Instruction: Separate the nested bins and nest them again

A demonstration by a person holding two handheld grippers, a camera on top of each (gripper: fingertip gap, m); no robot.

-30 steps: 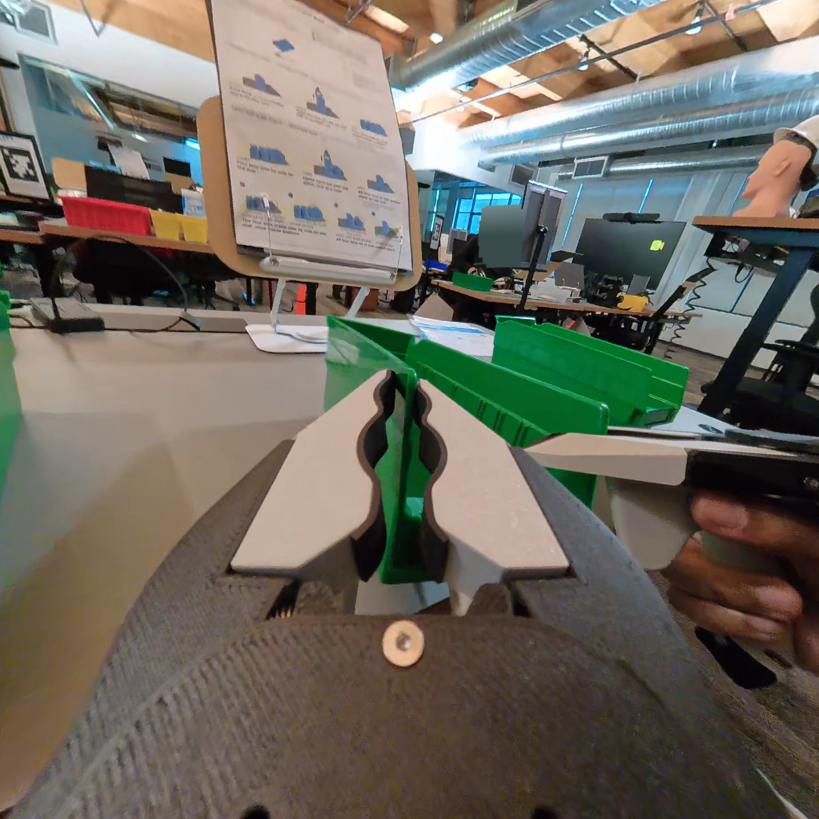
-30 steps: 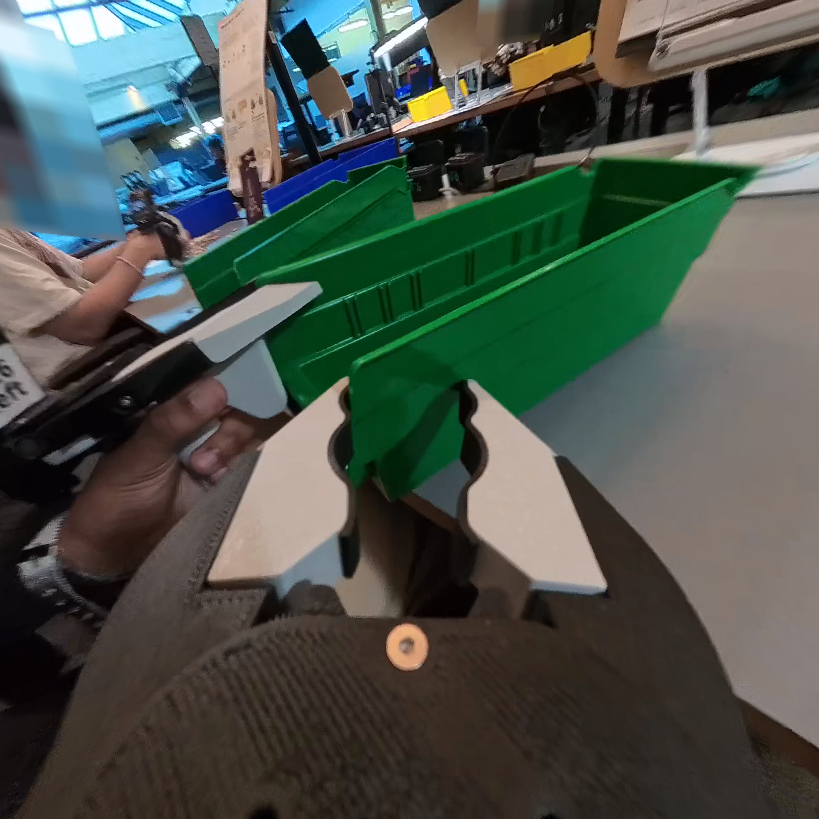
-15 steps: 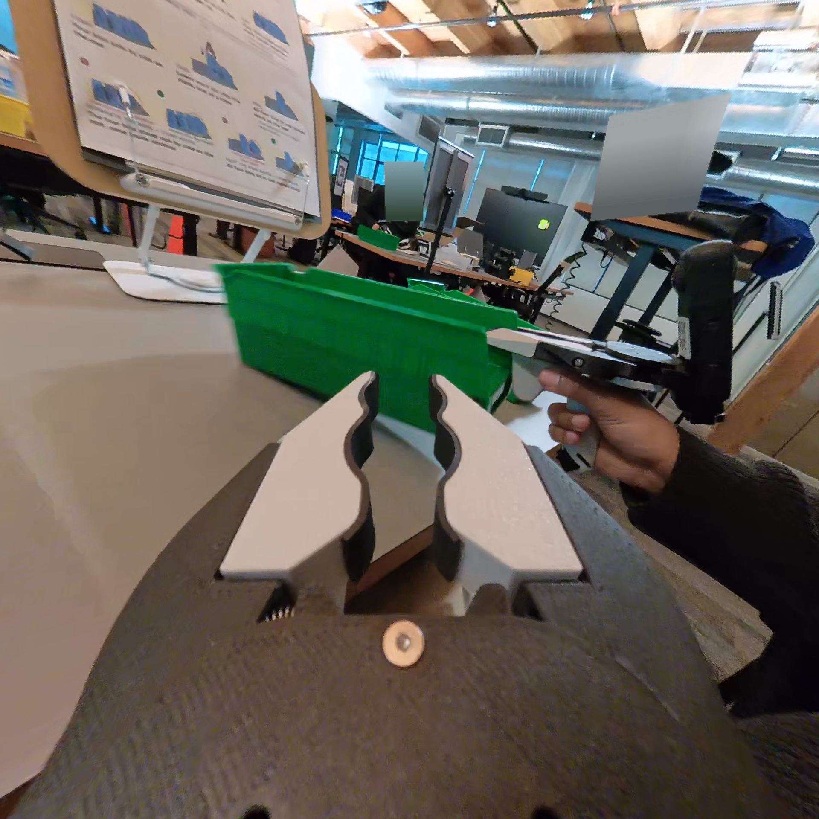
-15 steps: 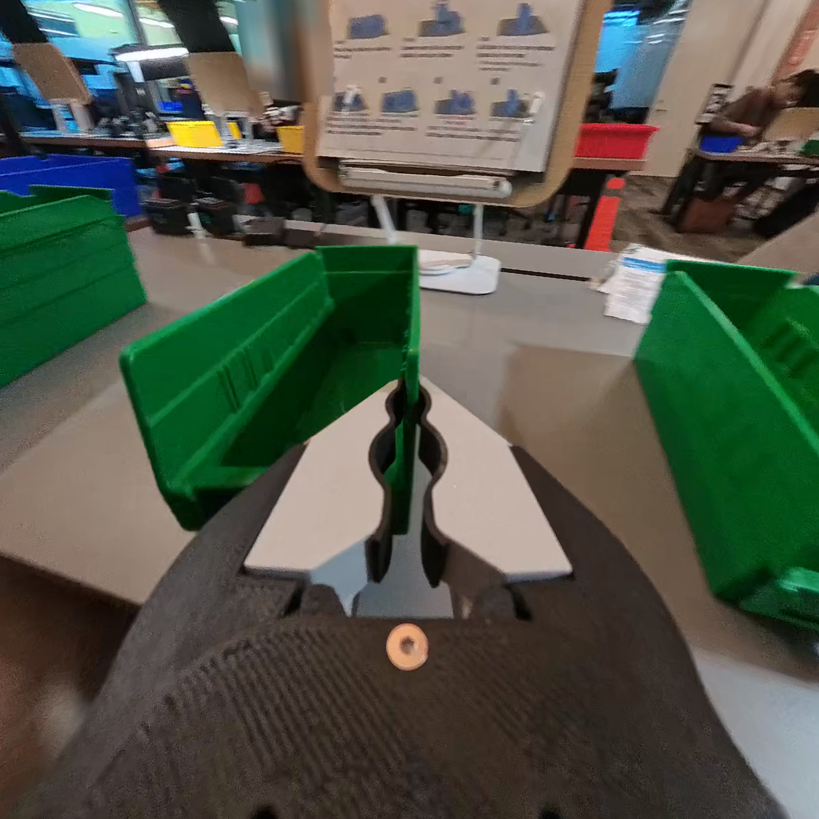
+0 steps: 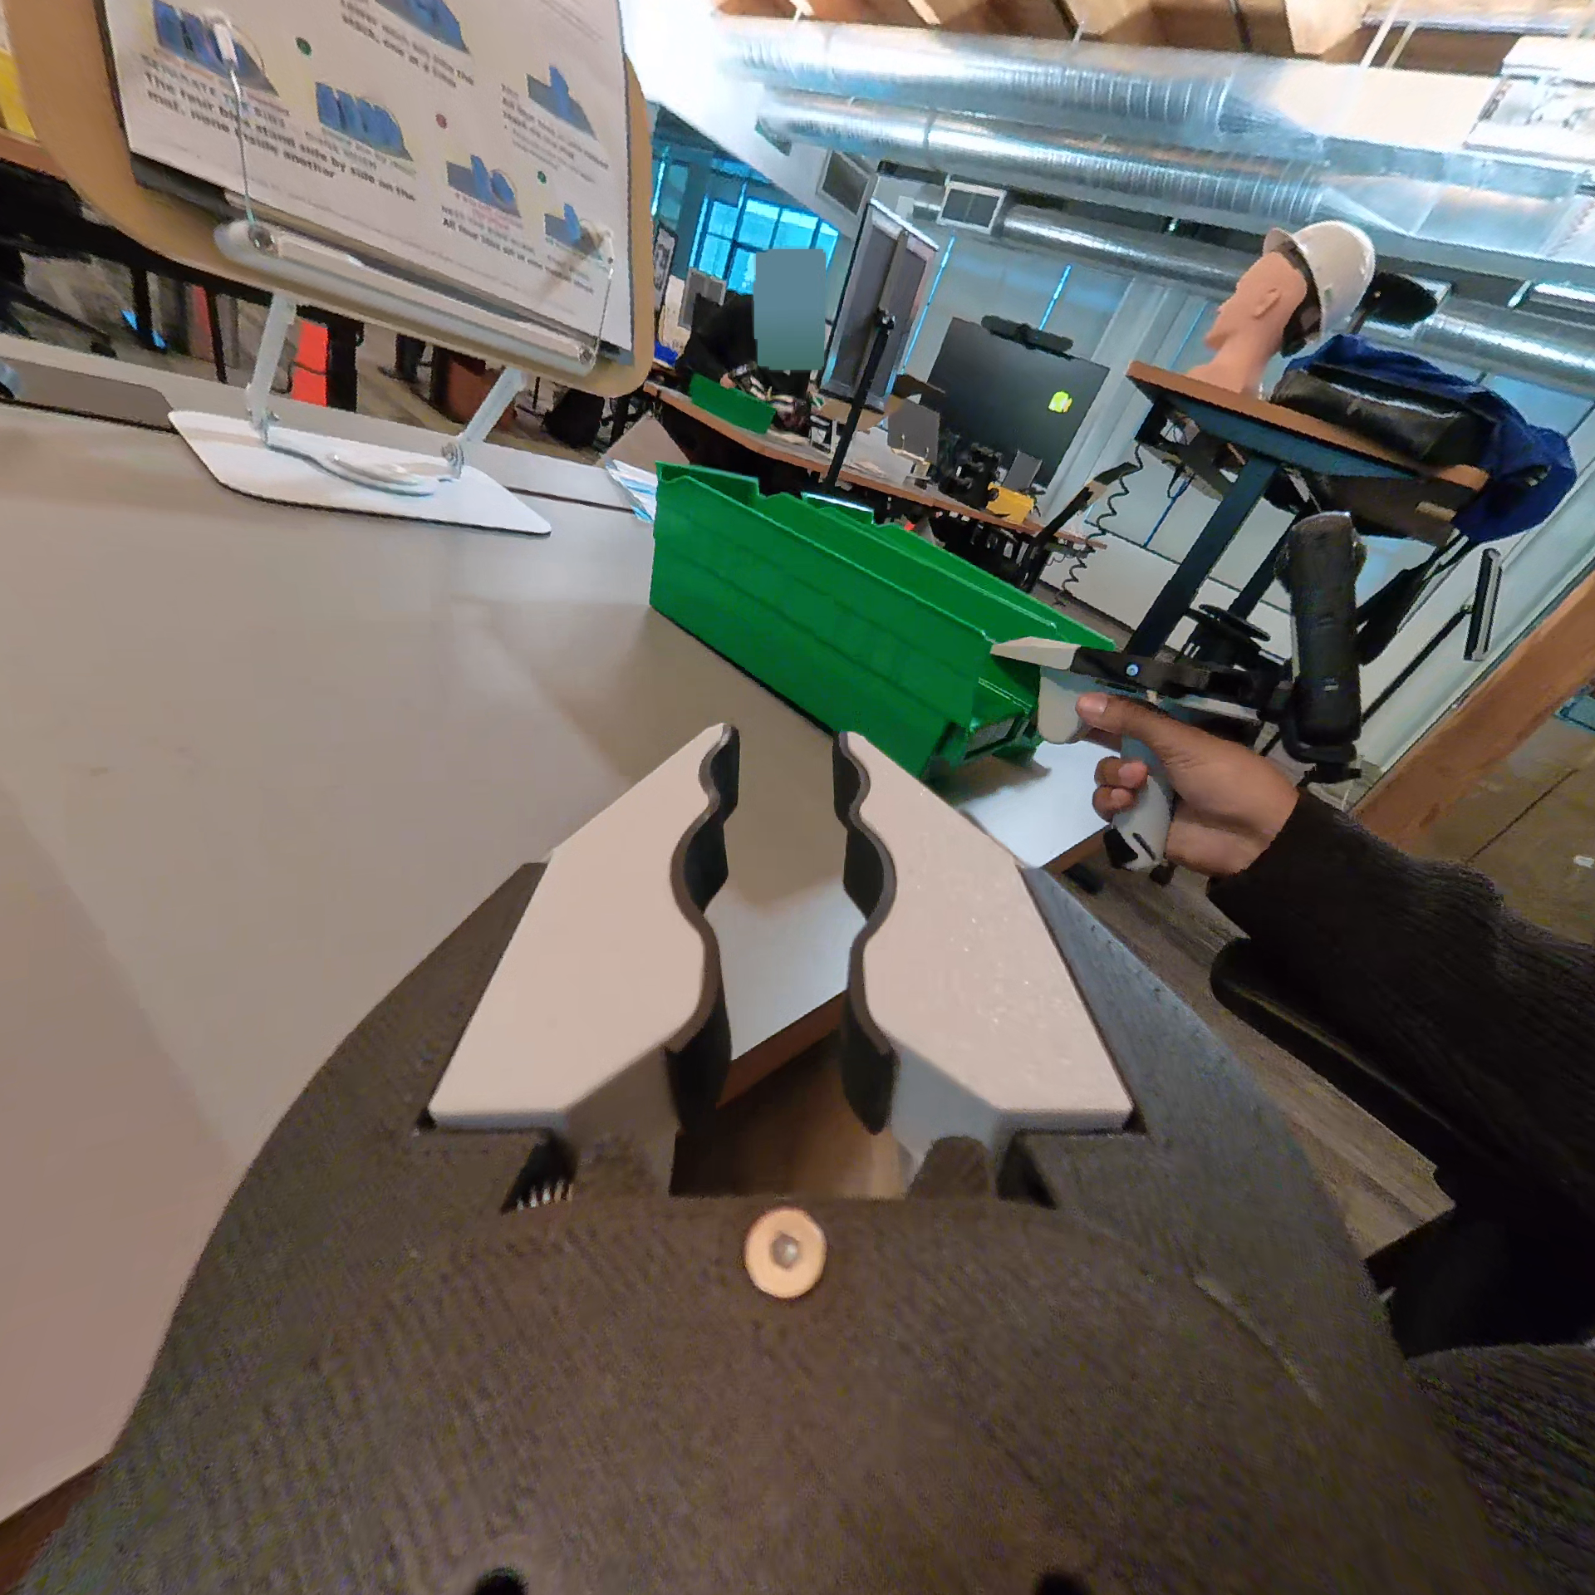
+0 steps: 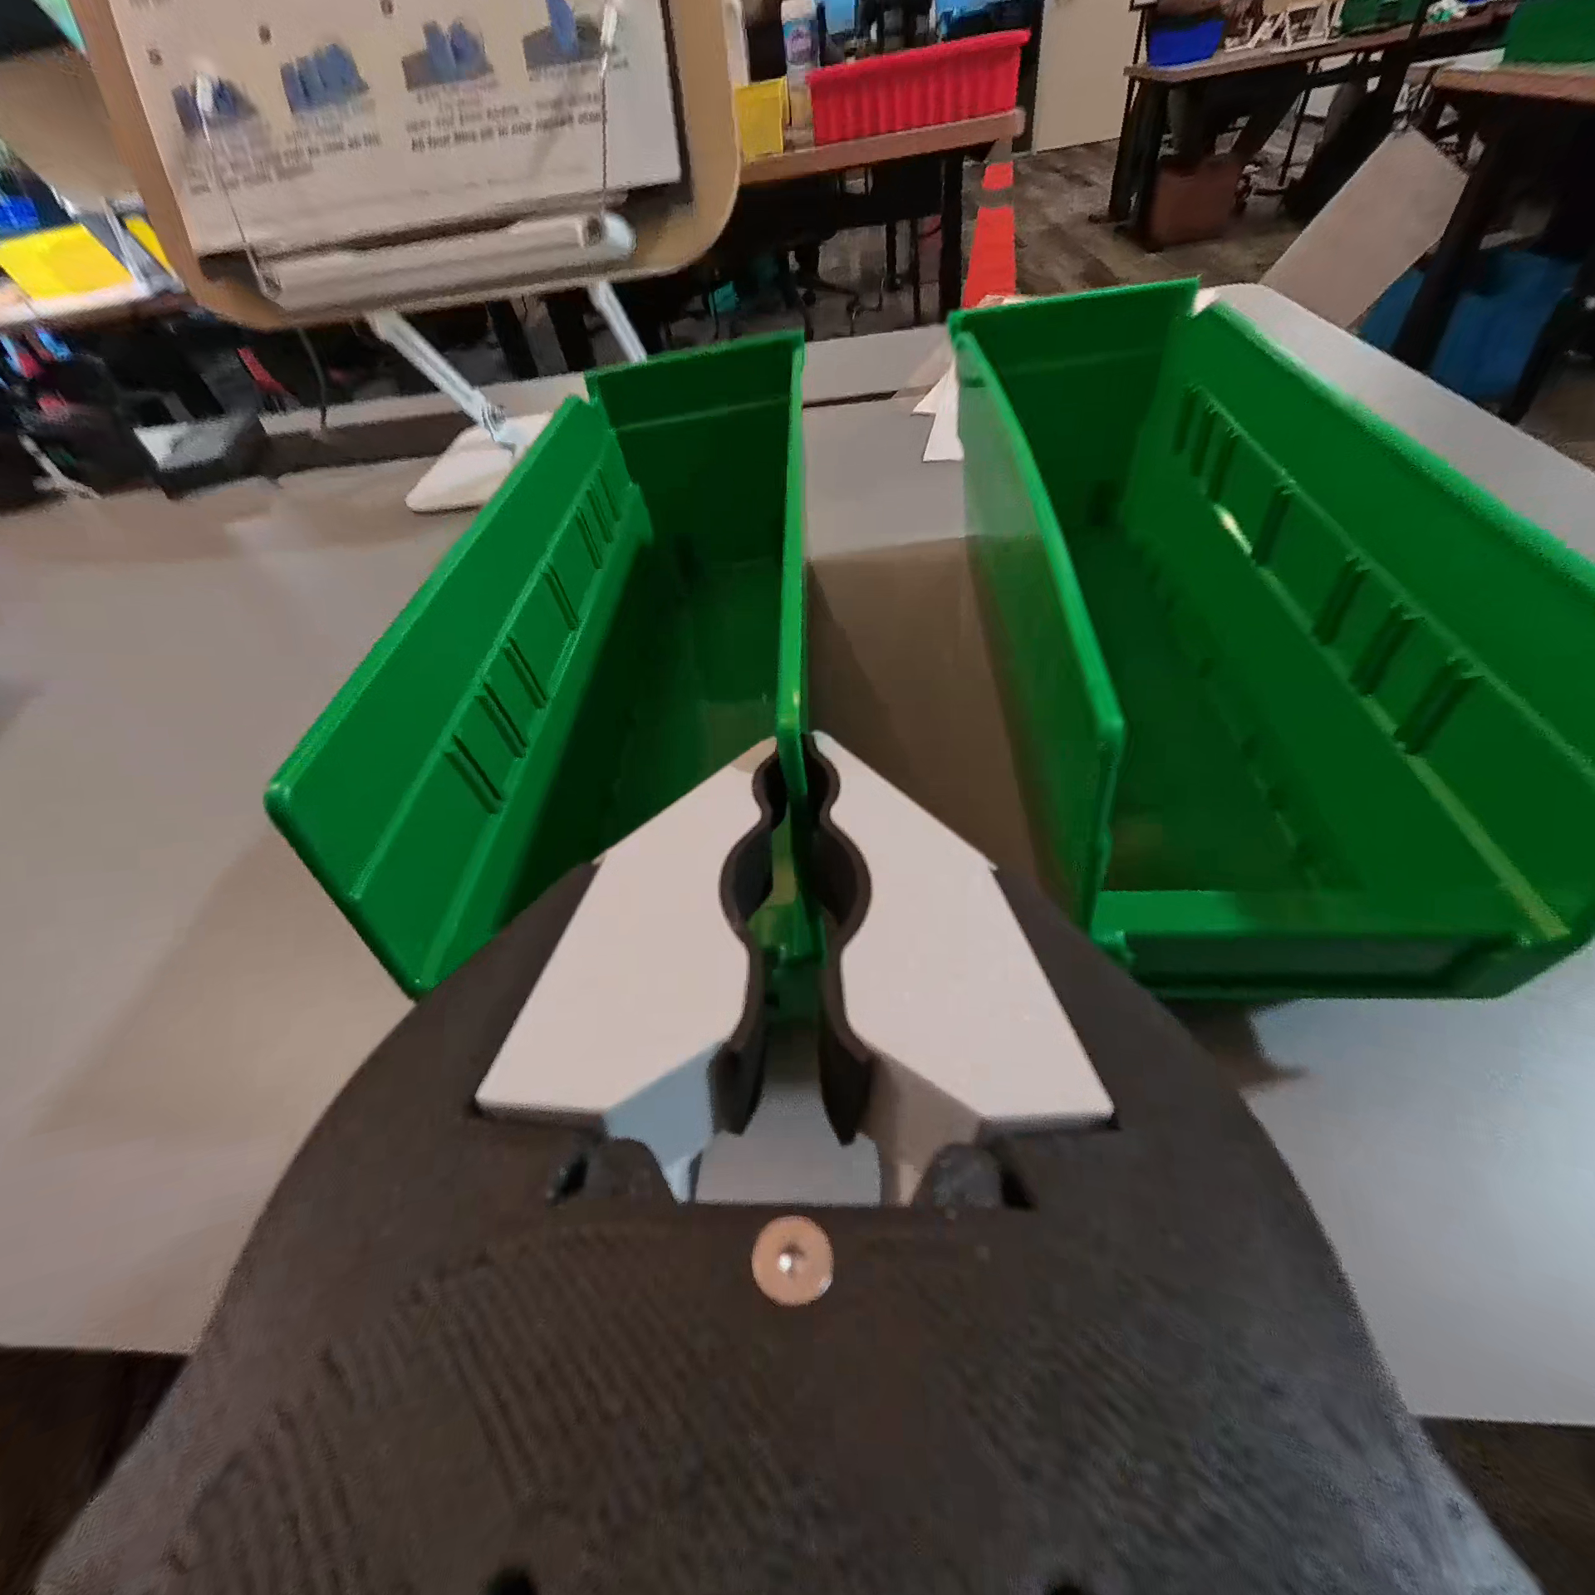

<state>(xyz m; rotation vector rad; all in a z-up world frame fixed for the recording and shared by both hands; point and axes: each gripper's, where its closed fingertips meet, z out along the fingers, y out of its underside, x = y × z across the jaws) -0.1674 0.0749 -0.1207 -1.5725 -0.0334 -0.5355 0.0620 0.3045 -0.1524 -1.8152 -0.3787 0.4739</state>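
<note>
In the left wrist view, the left hand-held gripper (image 5: pixel 784 751) fills the lower half of the frame. Its two grey fingers are spread apart, and nothing sits between them, only the bare grey table (image 5: pixel 302 690). In the middle right of the frame, green bins (image 5: pixel 829 621) sit on the table near its edge. You cannot tell how many bins are there. Just beside their near end is the right hand-held gripper (image 5: pixel 1036 649), held by a person's hand (image 5: pixel 1182 785) in a dark sleeve. In the upper left stands a paper sheet with blue pictures on a stand (image 5: pixel 380 138).

In the right wrist view, the right hand-held gripper (image 6: pixel 792 751) is at the bottom middle. Its fingers are pressed together on the thin right wall of the left green bin (image 6: pixel 535 656), near the bin's near end. This bin is open on top and looks tipped to the left. The right green bin (image 6: pixel 1295 656) sits on the table at the right of the frame, apart from the first one, with a strip of table between them. It looks like one bin sits inside another there. The stand with the sheet (image 6: pixel 406 147) is at the upper left.
</note>
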